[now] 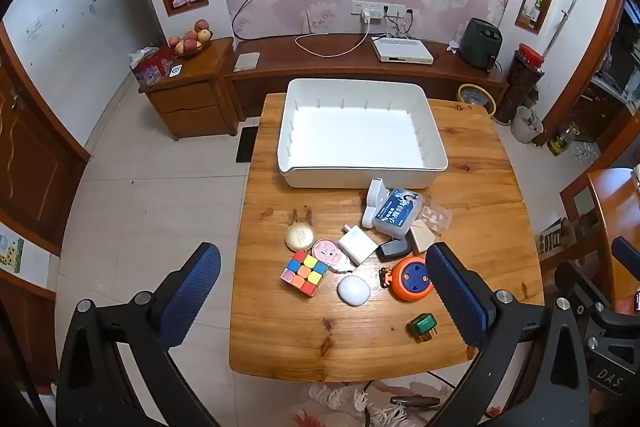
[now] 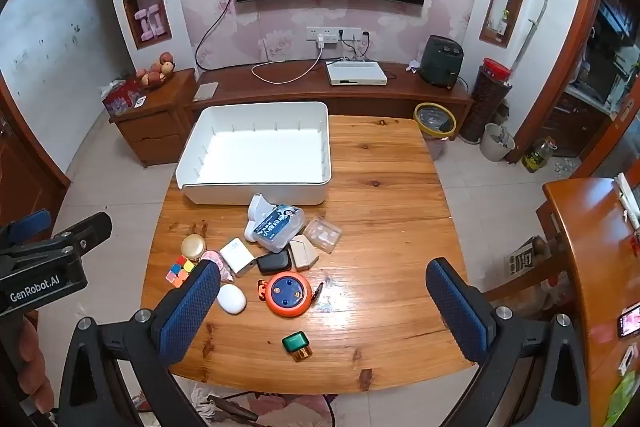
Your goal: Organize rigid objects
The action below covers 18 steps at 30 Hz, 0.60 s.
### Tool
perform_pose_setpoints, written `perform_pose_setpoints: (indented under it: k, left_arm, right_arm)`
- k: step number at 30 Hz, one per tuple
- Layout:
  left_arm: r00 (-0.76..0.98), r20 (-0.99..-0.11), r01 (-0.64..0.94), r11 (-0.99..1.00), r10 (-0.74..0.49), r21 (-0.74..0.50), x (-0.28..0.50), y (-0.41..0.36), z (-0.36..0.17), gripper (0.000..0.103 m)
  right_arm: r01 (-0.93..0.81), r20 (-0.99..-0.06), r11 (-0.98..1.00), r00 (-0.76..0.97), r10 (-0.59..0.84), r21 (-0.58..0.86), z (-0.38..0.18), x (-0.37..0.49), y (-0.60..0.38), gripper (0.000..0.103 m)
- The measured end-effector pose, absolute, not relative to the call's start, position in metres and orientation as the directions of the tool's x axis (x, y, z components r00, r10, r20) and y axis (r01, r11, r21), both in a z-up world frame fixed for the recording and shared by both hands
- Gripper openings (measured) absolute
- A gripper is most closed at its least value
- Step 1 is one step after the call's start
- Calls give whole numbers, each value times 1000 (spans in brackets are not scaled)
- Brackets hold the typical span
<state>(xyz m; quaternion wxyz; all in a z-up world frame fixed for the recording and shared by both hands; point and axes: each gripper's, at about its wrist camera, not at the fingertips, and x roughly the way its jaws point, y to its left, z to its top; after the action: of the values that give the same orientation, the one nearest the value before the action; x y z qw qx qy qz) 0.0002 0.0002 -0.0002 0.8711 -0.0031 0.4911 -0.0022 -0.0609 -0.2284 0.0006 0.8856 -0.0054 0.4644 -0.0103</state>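
Note:
A white bin (image 1: 434, 143) (image 2: 256, 193) sits empty at the far side of the wooden table (image 1: 480, 195) (image 2: 392, 187). In front of it lie several small objects: a colour cube (image 1: 305, 272) (image 2: 179, 270), white pebble case (image 1: 353, 289) (image 2: 231, 298), orange round reel (image 1: 411, 278) (image 2: 289, 293), green bottle (image 1: 422, 326) (image 2: 297, 344), white charger (image 1: 357, 246) (image 2: 237, 255), gold tin (image 1: 299, 235) (image 2: 193, 246), blue-labelled box (image 1: 398, 212) (image 2: 278, 221). My left gripper (image 1: 322, 297) and right gripper (image 2: 322, 307) are both open and empty, held above the table's near edge.
A wooden TV bench (image 1: 344, 63) with a white set-top box (image 1: 402, 49) runs behind the table, with a drawer cabinet (image 1: 192, 99) at its left. A second wooden table (image 2: 592, 251) stands at the right. Tiled floor (image 1: 152, 203) lies left of the table.

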Motion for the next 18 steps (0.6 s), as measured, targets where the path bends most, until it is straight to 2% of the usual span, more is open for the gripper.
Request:
perform_pose_setpoints:
  k: [18]
  left_arm:
    - [508, -861, -1, 1000, 9, 9, -2, -3, -4, 102]
  right_arm:
    - [7, -837, 1000, 546, -27, -28, -15, -54, -235, 103]
